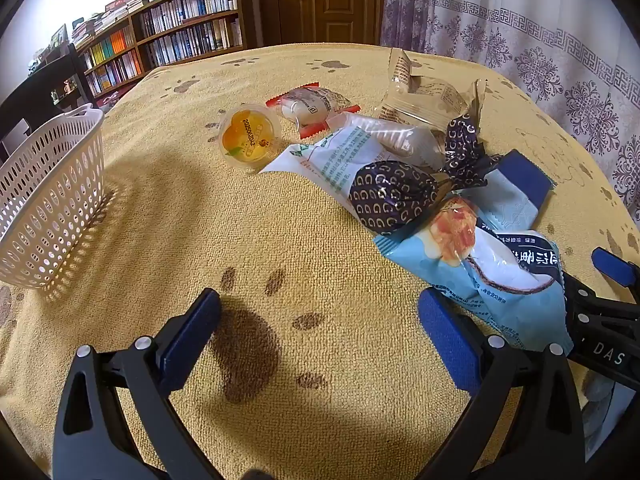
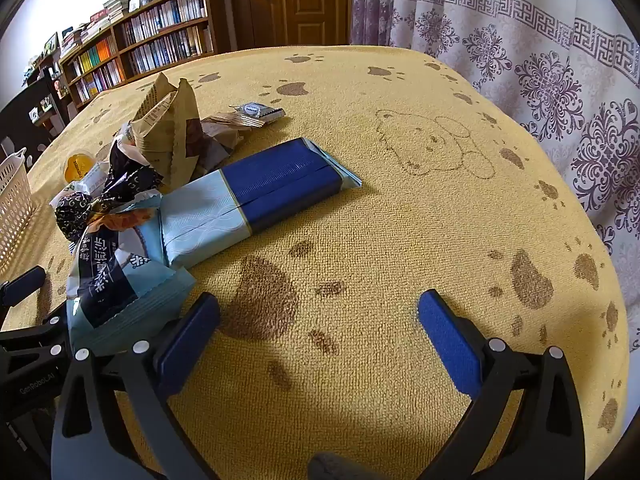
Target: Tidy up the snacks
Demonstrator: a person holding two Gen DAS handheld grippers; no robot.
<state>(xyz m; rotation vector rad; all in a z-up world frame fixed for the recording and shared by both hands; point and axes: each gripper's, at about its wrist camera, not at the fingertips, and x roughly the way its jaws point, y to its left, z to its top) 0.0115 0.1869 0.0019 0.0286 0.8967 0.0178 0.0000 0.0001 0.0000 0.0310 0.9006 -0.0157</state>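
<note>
The left gripper [image 1: 320,320] hangs low over the yellow paw-print towel [image 1: 280,220] with its blue pads spread wide and nothing between them; its right pad lies just beside, perhaps touching, the edge of a light-blue snack packet [image 1: 492,280], which suggests it is lining up for a first pick. The right gripper [image 2: 320,320] is likewise spread wide and empty over bare towel, the same light-blue packet just beside its left finger.

The snacks sit in one loose heap between the two grippers. On the packet rests a dark foil-wrapped sweet [image 1: 394,196] with twisted ends, and behind it lies a long blue-and-pale wrapped bar [image 2: 260,190]. Farther off are tan packets [image 1: 428,100], a red-edged clear pouch [image 1: 312,108] and an orange jelly cup [image 1: 250,136] lying apart.

The white perforated basket [image 1: 48,204] stands well to the left, empty as far as shows, presumably the destination, so sorting appears not yet begun.
</note>
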